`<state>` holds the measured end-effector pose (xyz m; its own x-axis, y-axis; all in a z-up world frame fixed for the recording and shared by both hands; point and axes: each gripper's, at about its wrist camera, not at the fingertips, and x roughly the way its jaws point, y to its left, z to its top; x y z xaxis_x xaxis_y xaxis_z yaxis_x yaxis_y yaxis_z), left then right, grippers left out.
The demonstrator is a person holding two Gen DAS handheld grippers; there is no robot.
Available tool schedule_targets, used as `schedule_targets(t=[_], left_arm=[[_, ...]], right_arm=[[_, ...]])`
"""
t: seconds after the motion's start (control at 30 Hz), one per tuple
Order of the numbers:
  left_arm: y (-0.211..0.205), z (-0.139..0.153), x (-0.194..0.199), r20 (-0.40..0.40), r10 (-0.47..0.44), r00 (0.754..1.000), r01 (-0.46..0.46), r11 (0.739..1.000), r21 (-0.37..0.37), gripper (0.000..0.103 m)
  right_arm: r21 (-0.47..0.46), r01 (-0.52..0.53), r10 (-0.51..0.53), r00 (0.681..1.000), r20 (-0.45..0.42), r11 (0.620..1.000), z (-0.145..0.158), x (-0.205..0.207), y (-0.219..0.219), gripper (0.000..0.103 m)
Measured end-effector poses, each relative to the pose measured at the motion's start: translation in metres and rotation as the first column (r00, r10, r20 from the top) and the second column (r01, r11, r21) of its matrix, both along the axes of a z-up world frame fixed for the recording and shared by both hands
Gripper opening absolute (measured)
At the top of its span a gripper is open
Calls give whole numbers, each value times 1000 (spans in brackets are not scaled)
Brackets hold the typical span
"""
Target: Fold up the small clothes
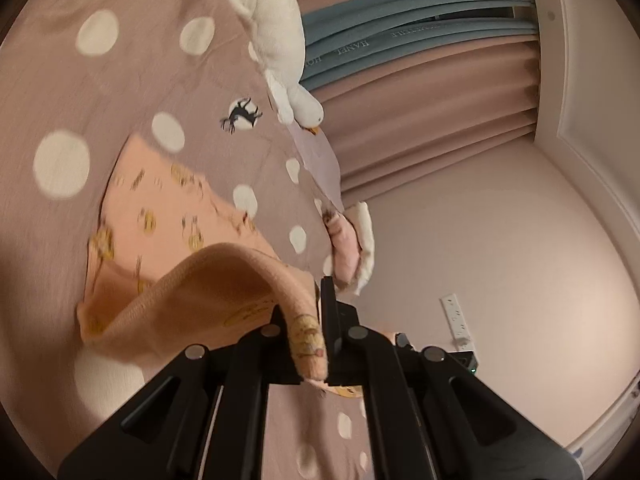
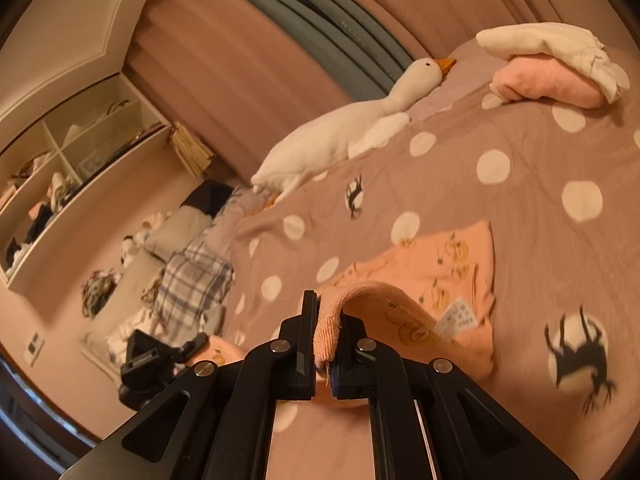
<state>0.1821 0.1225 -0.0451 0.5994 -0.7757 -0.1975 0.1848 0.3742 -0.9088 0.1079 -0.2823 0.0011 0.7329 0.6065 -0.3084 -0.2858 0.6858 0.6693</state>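
A small peach garment (image 1: 168, 216) with yellow cartoon prints lies on a dusty-pink bedspread (image 1: 60, 92) with white dots. My left gripper (image 1: 316, 320) is shut on a ribbed edge of the garment, which arches up off the bed from the fingers. In the right wrist view the same peach garment (image 2: 452, 276) lies ahead, a white care label showing on it. My right gripper (image 2: 326, 328) is shut on another ribbed edge, lifted so the cloth curls over. Part of the garment is hidden behind both sets of fingers.
A white plush goose (image 2: 344, 128) lies across the bed. Folded pink and white clothes (image 2: 552, 68) sit near the far edge. Pink curtains (image 1: 432, 120) hang behind. A shelf unit (image 2: 72, 168) and cluttered floor bedding (image 2: 192, 276) stand at the left. A black tripod (image 2: 148, 360) is close by.
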Motion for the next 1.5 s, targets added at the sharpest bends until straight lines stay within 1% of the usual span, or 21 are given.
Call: schedule_targets(t=[0.13, 0.23, 0.37, 0.5, 0.6, 0.7, 0.77, 0.83, 0.87, 0.93, 0.97, 1.0, 1.03, 1.1, 1.17, 1.2, 1.23, 1.33, 1.37, 1.43, 1.5], left_arm=[[-5, -1, 32, -6, 3, 1000, -2, 999, 48, 1], [-7, -6, 57, -16, 16, 1000, -15, 997, 80, 1], [-3, -29, 90, -72, 75, 995, -65, 989, 135, 1], [8, -62, 116, -155, 139, 978, -111, 978, 176, 1], [14, -83, 134, -208, 170, 963, -127, 970, 205, 1], [14, -96, 147, -234, 171, 957, -118, 967, 225, 1], [16, -100, 153, -243, 190, 951, -128, 960, 249, 2], [19, -99, 160, -247, 217, 944, -147, 950, 275, 2], [23, -99, 163, -248, 244, 937, -165, 939, 302, 3], [28, -100, 170, -259, 276, 926, -180, 923, 340, 4], [32, -102, 173, -275, 285, 918, -181, 920, 347, 4], [34, -104, 174, -286, 285, 915, -178, 920, 349, 6], [35, -103, 173, -289, 292, 912, -179, 915, 361, 7], [35, -99, 172, -273, 293, 917, -168, 900, 401, 8], [34, -93, 170, -259, 291, 921, -144, 872, 467, 28], [34, -91, 168, -253, 293, 922, -140, 862, 488, 48], [39, -89, 165, -246, 299, 922, -146, 857, 495, 57], [54, -81, 161, -222, 334, 916, -188, 847, 498, 56], [55, -78, 159, -215, 329, 920, -188, 849, 494, 56], [49, -69, 155, -184, 298, 937, -171, 847, 504, 56], [36, -63, 149, -150, 243, 958, -122, 825, 552, 55]], right_arm=[[10, 10, -10, 1000, -12, 1000, -4, 32, -2, 7], [7, 23, -23, 999, -43, 1000, -11, 61, -2, 7], [0, 52, -52, 990, -132, 999, -29, 107, -2, 7], [-8, 83, -82, 956, -281, 996, -65, 145, -4, 7], [-19, 83, -84, 927, -366, 996, -90, 166, -2, 7], [-30, 75, -81, 912, -403, 997, -101, 180, 0, 7], [-32, 101, -105, 900, -423, 994, -106, 187, -4, 7], [15, 148, -125, 882, -455, 989, -113, 194, -16, 7], [48, 176, -133, 873, -468, 983, -115, 197, -23, 9], [55, 232, -181, 866, -465, 971, -113, 197, -38, 25], [52, 249, -197, 864, -463, 967, -112, 196, -43, 40], [51, 264, -212, 863, -458, 963, -110, 194, -48, 46], [47, 277, -227, 864, -451, 960, -106, 191, -53, 46], [3, 274, -248, 876, -414, 962, -96, 181, -60, 46], [-70, 222, -232, 899, -372, 973, -86, 170, -57, 46], [-109, 190, -216, 909, -357, 976, -83, 166, -54, 46], [-143, 160, -200, 918, -343, 977, -80, 160, -50, 46], [-207, 92, -152, 943, -296, 974, -73, 140, -37, 46], [-215, 73, -134, 950, -282, 974, -70, 134, -33, 46], [-217, 34, -92, 960, -264, 976, -68, 125, -24, 46], [-232, -8, -53, 966, -254, 973, -69, 117, -13, 46]])
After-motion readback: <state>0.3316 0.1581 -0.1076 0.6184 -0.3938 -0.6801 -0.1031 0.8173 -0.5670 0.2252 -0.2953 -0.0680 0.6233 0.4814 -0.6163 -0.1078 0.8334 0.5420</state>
